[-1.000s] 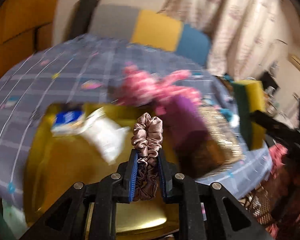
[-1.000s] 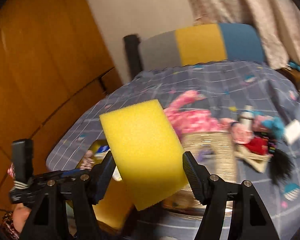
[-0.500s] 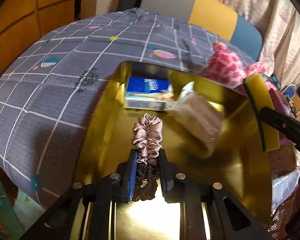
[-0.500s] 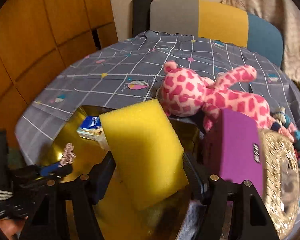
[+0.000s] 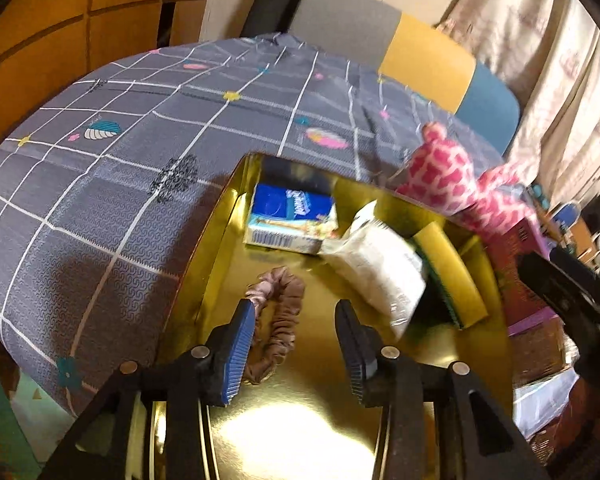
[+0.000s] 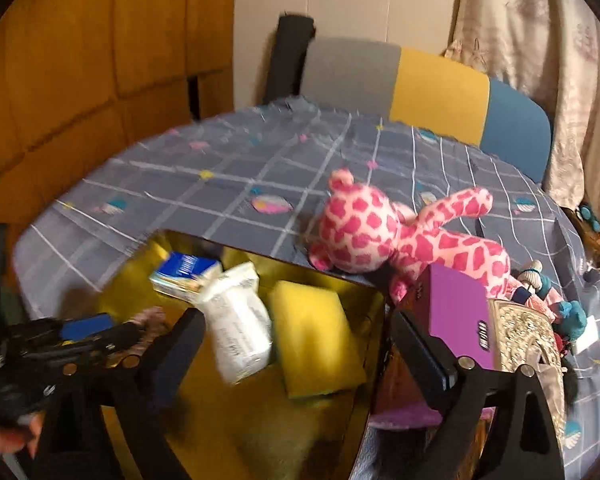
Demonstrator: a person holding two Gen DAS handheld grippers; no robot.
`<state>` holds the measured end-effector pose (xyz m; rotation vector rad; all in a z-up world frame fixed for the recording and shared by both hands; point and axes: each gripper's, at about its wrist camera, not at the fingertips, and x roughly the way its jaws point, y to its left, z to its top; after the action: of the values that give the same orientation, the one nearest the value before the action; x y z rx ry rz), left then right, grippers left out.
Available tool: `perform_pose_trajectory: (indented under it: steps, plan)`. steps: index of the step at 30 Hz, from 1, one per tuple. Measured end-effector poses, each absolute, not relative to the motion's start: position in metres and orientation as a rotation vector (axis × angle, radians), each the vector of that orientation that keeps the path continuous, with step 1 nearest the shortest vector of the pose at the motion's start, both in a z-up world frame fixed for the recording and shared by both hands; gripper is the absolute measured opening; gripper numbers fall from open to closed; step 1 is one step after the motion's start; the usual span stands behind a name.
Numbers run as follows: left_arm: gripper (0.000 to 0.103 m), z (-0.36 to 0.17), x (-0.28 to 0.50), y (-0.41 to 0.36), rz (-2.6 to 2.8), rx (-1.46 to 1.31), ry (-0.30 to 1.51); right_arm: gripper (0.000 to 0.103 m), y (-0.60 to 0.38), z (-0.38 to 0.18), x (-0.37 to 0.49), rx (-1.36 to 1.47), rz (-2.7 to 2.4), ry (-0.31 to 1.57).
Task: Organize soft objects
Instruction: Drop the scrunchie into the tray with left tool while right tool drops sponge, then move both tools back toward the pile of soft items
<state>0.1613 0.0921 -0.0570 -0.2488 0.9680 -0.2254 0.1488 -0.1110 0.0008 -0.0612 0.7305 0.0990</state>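
Note:
A gold box [image 5: 492,280] stands on the table. A pink-brown scrunchie [image 5: 280,316] lies on its floor, next to my left gripper's [image 5: 296,336] blue left pad; the jaws are open and empty. A yellow sponge [image 6: 314,336] lies in the gold box [image 6: 376,300], just ahead of my open right gripper [image 6: 300,344]; it also shows in the left wrist view [image 5: 452,276]. A blue tissue pack [image 5: 290,220] and a white packet [image 5: 380,268] lie in the box too.
A pink spotted plush toy [image 6: 384,236] lies on the grey checked cloth [image 5: 100,184] behind the box. A purple box [image 6: 460,312] and a glittery item [image 6: 520,344] sit to the right. A padded chair [image 6: 420,84] stands behind the table.
Both grippers opened. The scrunchie left the left gripper and now lies on the box floor. The sponge left the right gripper and now lies in the box.

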Motion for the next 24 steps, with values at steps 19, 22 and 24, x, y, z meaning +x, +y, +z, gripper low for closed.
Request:
perform_pose_trajectory:
  steps: [19,22,24]
  plan:
    - [0.042,-0.017,0.121,0.044,-0.42,-0.318,0.89,0.095,-0.22,0.052,0.066,0.156,0.037,0.548]
    - [0.042,-0.008,0.117,0.026,-0.464,-0.309,0.876,0.096,-0.258,0.054,0.053,0.195,-0.041,0.526]
    - [0.042,-0.002,0.113,0.014,-0.491,-0.302,0.866,0.096,-0.288,0.052,0.043,0.229,-0.107,0.516]
